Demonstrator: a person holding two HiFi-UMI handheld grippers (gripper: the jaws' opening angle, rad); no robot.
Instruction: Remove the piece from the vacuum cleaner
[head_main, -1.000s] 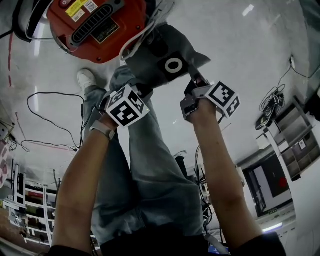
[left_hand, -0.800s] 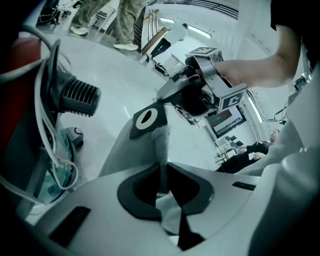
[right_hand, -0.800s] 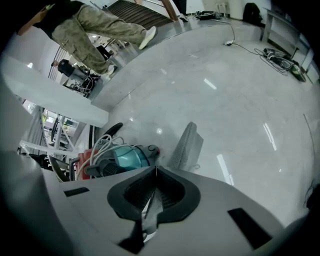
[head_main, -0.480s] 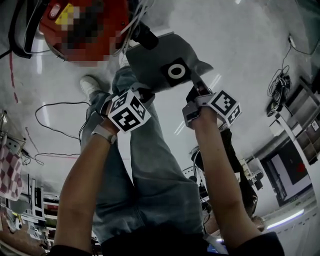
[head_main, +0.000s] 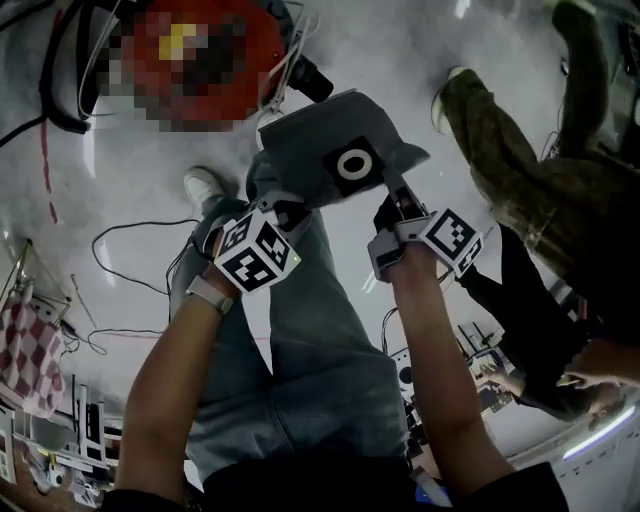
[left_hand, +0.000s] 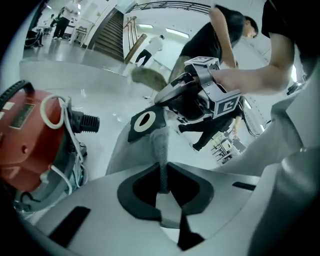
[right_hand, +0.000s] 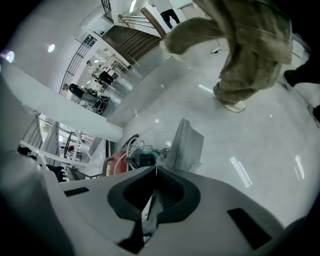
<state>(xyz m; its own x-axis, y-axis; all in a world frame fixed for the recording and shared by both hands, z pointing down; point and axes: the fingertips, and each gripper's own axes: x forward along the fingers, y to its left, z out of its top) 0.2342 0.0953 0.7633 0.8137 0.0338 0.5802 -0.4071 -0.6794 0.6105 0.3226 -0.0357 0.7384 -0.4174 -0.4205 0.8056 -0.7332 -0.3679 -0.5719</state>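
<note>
The grey bag (head_main: 340, 150) is already off the red vacuum cleaner (left_hand: 25, 145) (far left), held above the floor. The jaws of the left gripper (head_main: 287, 208) and right gripper (head_main: 392, 200) each pinch its edge. Seemingly only setting down remains.

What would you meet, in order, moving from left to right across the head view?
In order: checkered cloth → white shoe → left tongs → right tongs → bystander's olive trousers.
</note>
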